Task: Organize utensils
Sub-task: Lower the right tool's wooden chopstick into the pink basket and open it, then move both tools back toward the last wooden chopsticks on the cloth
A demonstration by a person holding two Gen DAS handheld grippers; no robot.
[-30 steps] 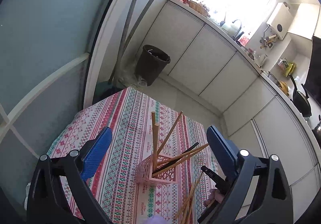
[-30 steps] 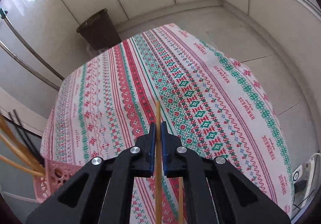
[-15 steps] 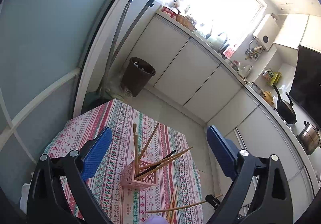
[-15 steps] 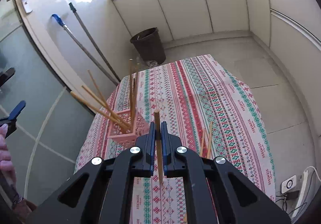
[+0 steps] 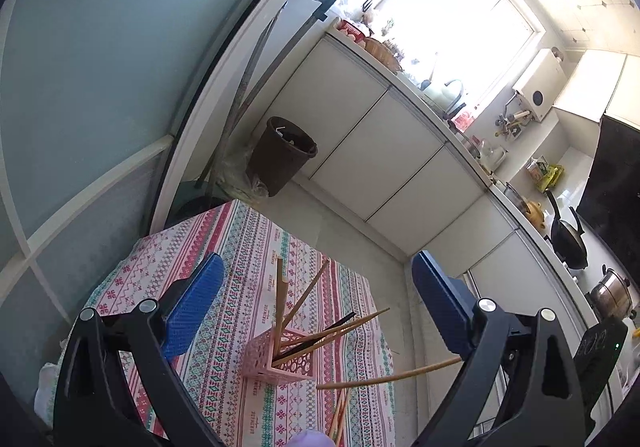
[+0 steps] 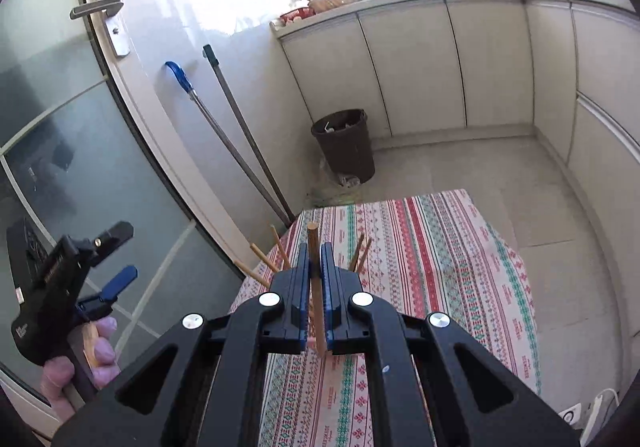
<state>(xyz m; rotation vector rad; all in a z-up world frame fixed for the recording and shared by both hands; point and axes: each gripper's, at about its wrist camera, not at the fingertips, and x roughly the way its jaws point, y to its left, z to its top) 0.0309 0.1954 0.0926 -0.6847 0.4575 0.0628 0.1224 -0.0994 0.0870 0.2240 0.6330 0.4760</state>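
Through the left wrist camera, my left gripper [image 5: 316, 311] is spread wide and holding nothing, hanging above the counter [image 5: 224, 247] with its patterned cloth. Between its fingers I see the pink holder [image 5: 280, 357] standing on the cloth, with several wooden chopsticks and a dark pair leaning out of it at different angles. Just this side of the holder, a few loose chopsticks [image 5: 339, 413] lie on the cloth near the bottom edge. One more chopstick [image 5: 390, 378] reaches in from the right, roughly level, its tip just beside the holder and above the cloth.

Through the right wrist camera, my right gripper [image 6: 315, 267] is clenched on that chopstick [image 6: 314, 259], which runs up between the two blue pads and sticks out past them. The tips of the chopsticks in the holder fan out behind the fingers; the holder itself is mostly hidden by the gripper.

I judge I am mid-carry, bringing this one to the holder. Next I need to tip it point-down over the opening, thread it past the leaning sticks, then let go. The loose ones remain to collect.
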